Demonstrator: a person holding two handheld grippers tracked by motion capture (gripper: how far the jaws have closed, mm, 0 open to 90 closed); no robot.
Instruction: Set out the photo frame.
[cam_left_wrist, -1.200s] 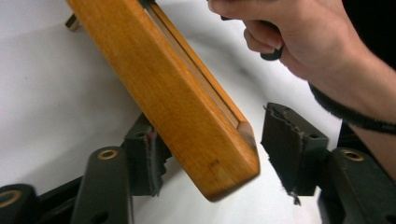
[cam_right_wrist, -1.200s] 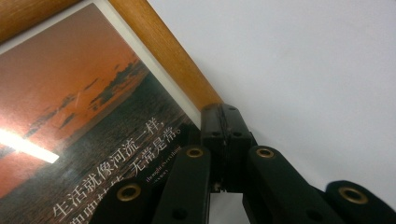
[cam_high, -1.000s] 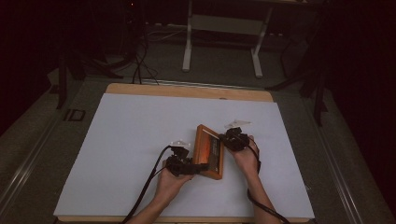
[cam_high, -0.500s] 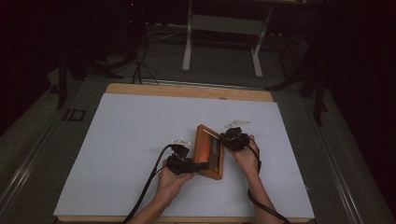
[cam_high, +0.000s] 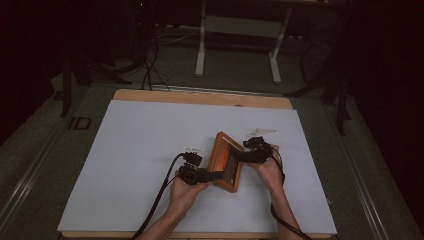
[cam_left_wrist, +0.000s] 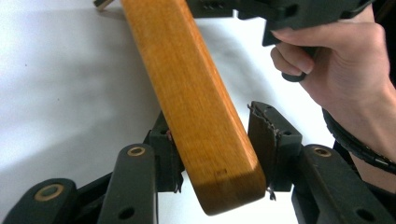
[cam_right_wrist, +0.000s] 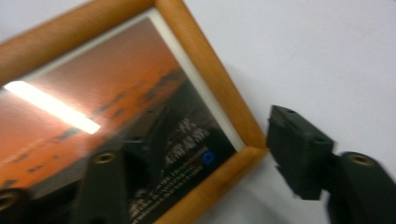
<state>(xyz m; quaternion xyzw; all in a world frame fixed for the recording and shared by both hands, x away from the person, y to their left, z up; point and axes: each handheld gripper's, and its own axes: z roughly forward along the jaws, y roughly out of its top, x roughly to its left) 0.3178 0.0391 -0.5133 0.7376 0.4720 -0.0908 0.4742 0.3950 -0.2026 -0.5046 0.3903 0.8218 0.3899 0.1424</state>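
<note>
A wooden picture frame (cam_high: 227, 160) with an orange picture lies a little right of the table's middle, tilted. My left gripper (cam_high: 216, 176) is shut on its near corner. In the left gripper view the thick wooden edge (cam_left_wrist: 196, 93) runs between the two pads, with the right pad (cam_left_wrist: 268, 144) just at the wood. My right gripper (cam_high: 239, 157) comes in from the frame's right side. In the right gripper view it (cam_right_wrist: 210, 140) is open. One jaw lies over the glass (cam_right_wrist: 93, 93) and the other sits outside the frame's corner above the white cover.
A white cover (cam_high: 140, 150) spreads over the table, and a wooden edge (cam_high: 200, 97) shows at the far side. Beyond the table stands a metal stand (cam_high: 240, 30) on a dark floor. Black cables (cam_high: 160, 195) trail from the grippers toward the near edge.
Frame and hands stay in nearly the same place. The frame's far end looks slightly more raised than before.
</note>
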